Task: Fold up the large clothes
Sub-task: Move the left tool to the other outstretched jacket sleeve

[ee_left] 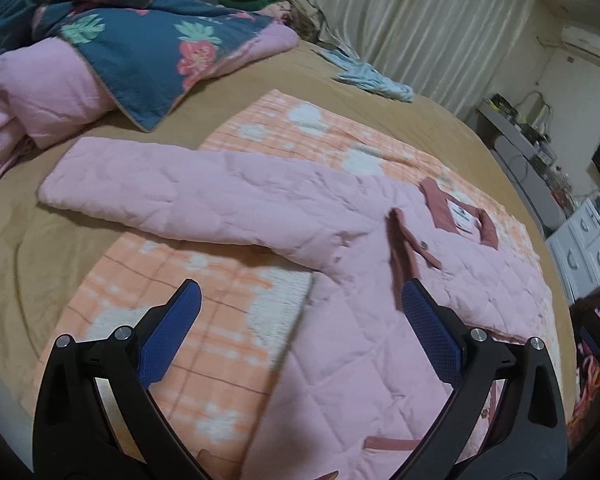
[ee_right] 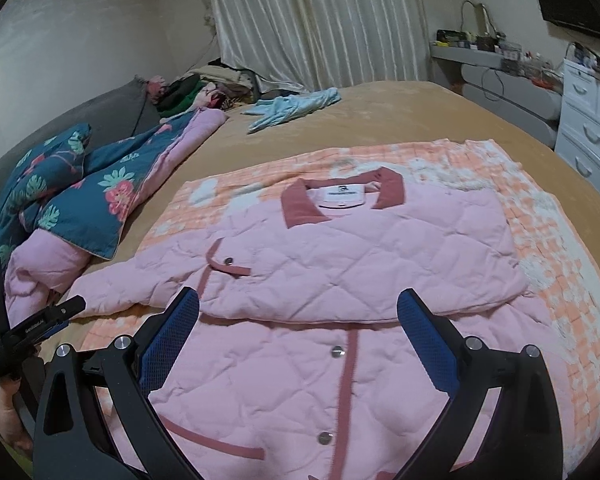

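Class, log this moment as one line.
left gripper: open, empty | right gripper: open, empty | pink jacket: right sleeve folded across, left sleeve outstretched

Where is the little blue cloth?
The light blue cloth lies crumpled on the tan bed cover, beyond the pink jacket, near the curtain.

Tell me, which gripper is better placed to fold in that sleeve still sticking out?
Probably the left gripper. It hangs open beside the outstretched sleeve of the pink jacket, while the right gripper, also open, sits over the jacket's buttoned front.
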